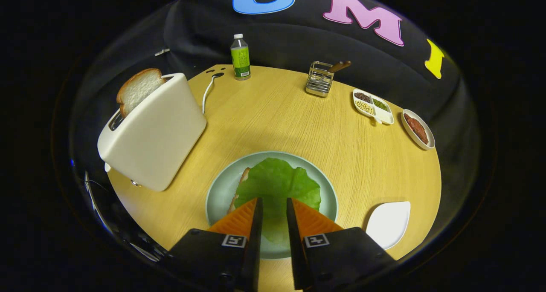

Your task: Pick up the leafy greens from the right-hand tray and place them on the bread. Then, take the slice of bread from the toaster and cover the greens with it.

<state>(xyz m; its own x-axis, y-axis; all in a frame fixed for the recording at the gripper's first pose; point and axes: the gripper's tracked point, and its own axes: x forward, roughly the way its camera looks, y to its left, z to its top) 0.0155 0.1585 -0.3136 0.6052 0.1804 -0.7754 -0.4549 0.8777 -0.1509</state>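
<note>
With our jaws narrowly parted, gripping nothing, we feared snagging the floppy green lettuce leaf off the half-hidden bread slice when lifting away.

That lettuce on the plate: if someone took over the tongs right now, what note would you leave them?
Tongs: fingers slightly apart, holding nothing, poised over the near edge of the leafy greens.
Greens: lying on the bread, which peeks out at their left, on the green plate.
White tray right of the plate: bare.
Toaster, left of the plate: a slice of bread stands in its slot.
Done: greens placed.
Left: take the toaster slice and cover the greens with it.
</note>
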